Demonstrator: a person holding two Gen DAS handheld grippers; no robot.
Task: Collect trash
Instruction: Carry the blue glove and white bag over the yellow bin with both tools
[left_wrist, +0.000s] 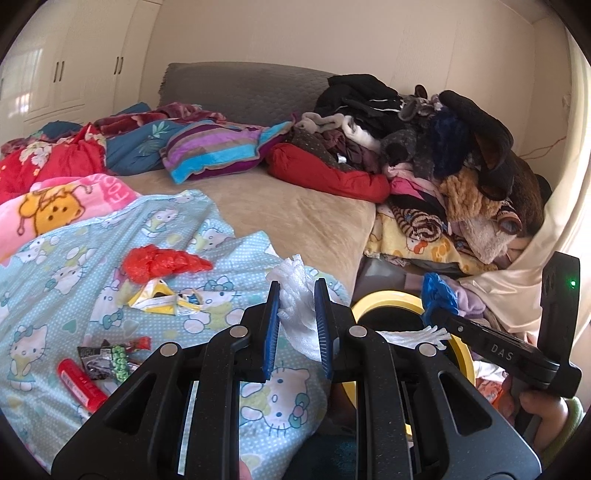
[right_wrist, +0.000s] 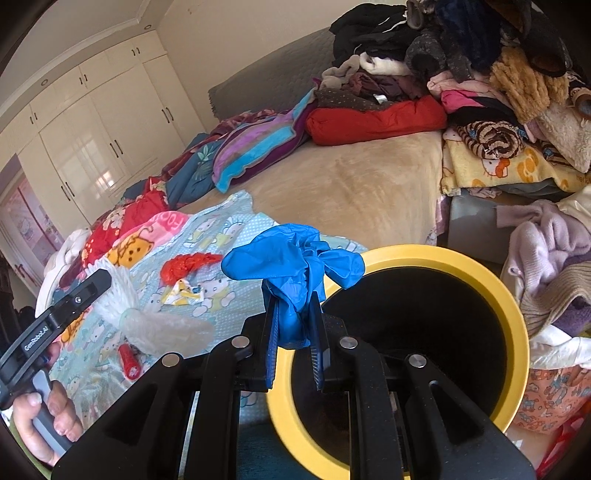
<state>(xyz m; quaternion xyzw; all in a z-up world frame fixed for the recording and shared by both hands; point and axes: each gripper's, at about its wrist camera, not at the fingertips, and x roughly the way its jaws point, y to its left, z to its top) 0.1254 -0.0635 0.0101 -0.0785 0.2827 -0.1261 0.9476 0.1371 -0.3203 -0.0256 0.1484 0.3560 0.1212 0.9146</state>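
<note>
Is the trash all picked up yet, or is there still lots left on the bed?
Not yet. The bin looks dark inside, so I cannot tell what is already in it. In hand: the right gripper pinches a blue glove at the bin's rim, and the left gripper holds white foam netting. Left on the blanket: a red plastic bag, a yellow wrapper, a dark snack packet and a red tube.

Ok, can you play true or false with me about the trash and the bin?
1. The right tongs hold a blue glove. True.
2. The left tongs are empty. False: they pinch white foam netting.
3. The bin has a yellow rim. True.
4. The red plastic bag is inside the bin. False: it lies on the cat-print blanket.
</note>
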